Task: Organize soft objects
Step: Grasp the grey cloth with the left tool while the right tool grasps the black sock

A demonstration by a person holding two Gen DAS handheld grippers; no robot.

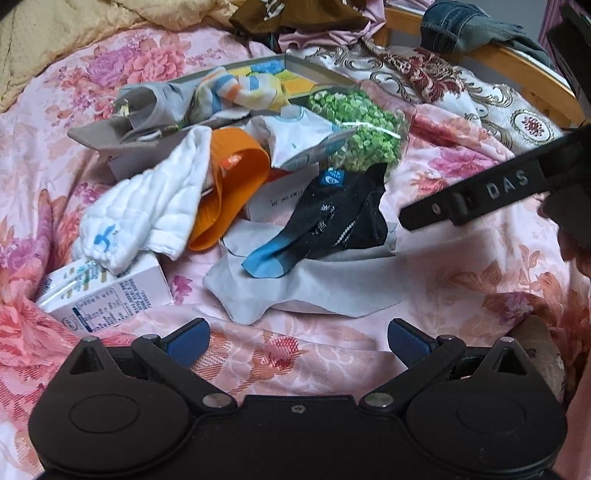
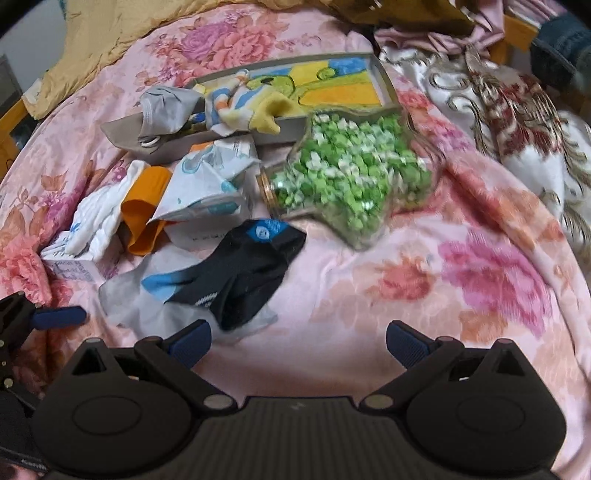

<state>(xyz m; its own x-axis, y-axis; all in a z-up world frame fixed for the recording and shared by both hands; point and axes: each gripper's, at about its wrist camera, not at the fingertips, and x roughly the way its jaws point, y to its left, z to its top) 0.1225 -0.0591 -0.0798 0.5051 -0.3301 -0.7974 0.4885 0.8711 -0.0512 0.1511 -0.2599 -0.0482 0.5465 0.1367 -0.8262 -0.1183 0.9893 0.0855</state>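
A pile of soft things lies on a pink floral bedspread [image 1: 461,280]. A black and blue sock [image 1: 325,221] [image 2: 240,273] rests on a grey cloth [image 1: 314,288]. A white cloth [image 1: 147,214] and an orange garment [image 1: 232,192] lie to its left. A striped sock [image 1: 236,88] [image 2: 251,107] and a grey garment [image 1: 155,107] sit in a shallow box lid [image 2: 340,81]. My left gripper [image 1: 298,341] is open and empty, just short of the grey cloth. My right gripper [image 2: 298,341] is open and empty, near the black sock.
A star-shaped clear jar of green paper stars [image 2: 351,173] [image 1: 358,129] lies right of the pile. A white carton [image 1: 107,291] lies at the left. A crumpled white packet [image 1: 299,140] sits mid-pile. Patterned fabric [image 1: 461,85] and jeans [image 1: 465,26] lie by the wooden rail behind.
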